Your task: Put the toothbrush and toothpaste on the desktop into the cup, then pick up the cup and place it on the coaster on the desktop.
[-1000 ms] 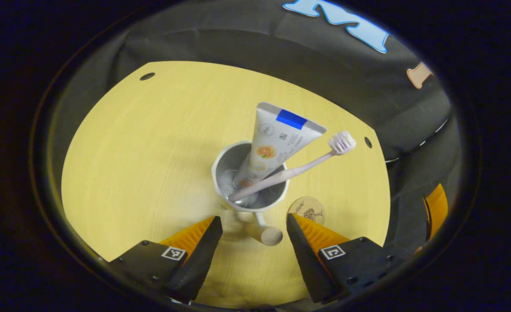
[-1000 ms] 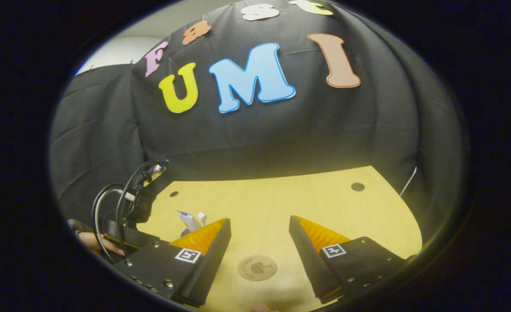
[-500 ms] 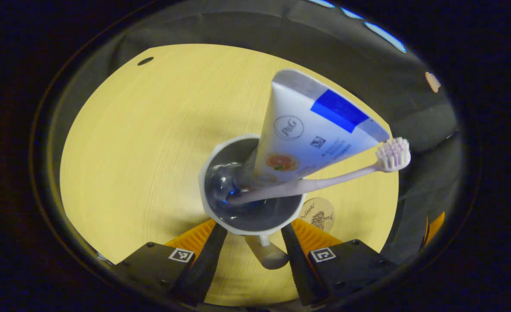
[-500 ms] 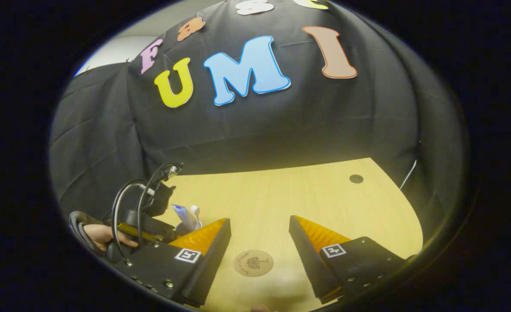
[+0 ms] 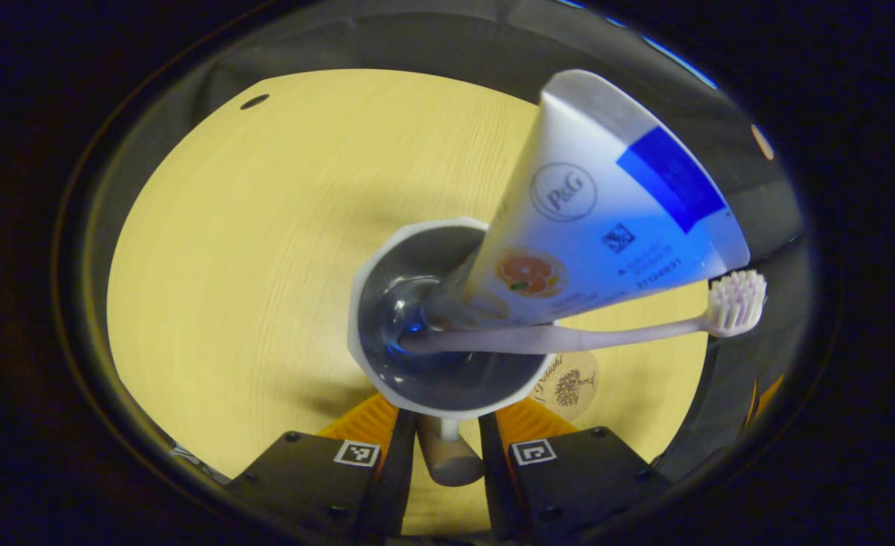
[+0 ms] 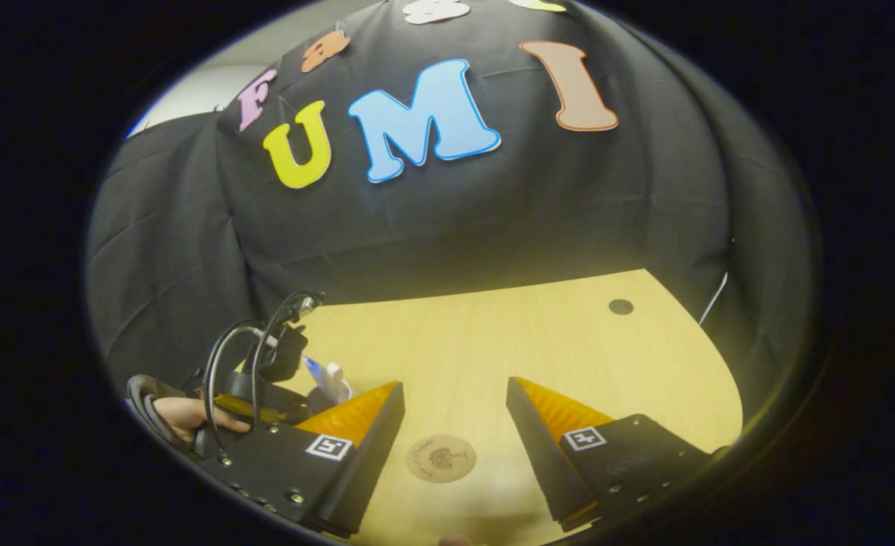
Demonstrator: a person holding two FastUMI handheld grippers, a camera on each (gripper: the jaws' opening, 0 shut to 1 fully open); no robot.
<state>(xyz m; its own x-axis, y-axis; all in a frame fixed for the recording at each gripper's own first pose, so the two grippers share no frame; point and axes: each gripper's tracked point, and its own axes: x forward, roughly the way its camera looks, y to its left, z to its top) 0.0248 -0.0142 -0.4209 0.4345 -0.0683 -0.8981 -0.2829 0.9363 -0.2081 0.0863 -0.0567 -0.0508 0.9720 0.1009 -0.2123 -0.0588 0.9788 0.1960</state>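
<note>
The left gripper (image 5: 443,447) clamps the wooden peg handle (image 5: 447,461) of the white faceted cup (image 5: 387,258); inside lean a glossy toothpaste (image 5: 607,220) and pink toothbrush (image 5: 569,337); the round coaster (image 6: 441,458) lies on the pale woodgrain desktop (image 6: 493,356) between the right gripper (image 6: 455,425)'s wide-apart ridged orange fingers (image 6: 561,413).

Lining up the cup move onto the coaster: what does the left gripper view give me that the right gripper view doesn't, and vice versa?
Left gripper view: the left gripper closed on the handle of the cup, with the toothpaste and toothbrush leaning inside it.
Right gripper view: the right gripper open, and a hand holding the left gripper.
Both: the coaster, bare on the desktop, plus the toothpaste's top.
</note>
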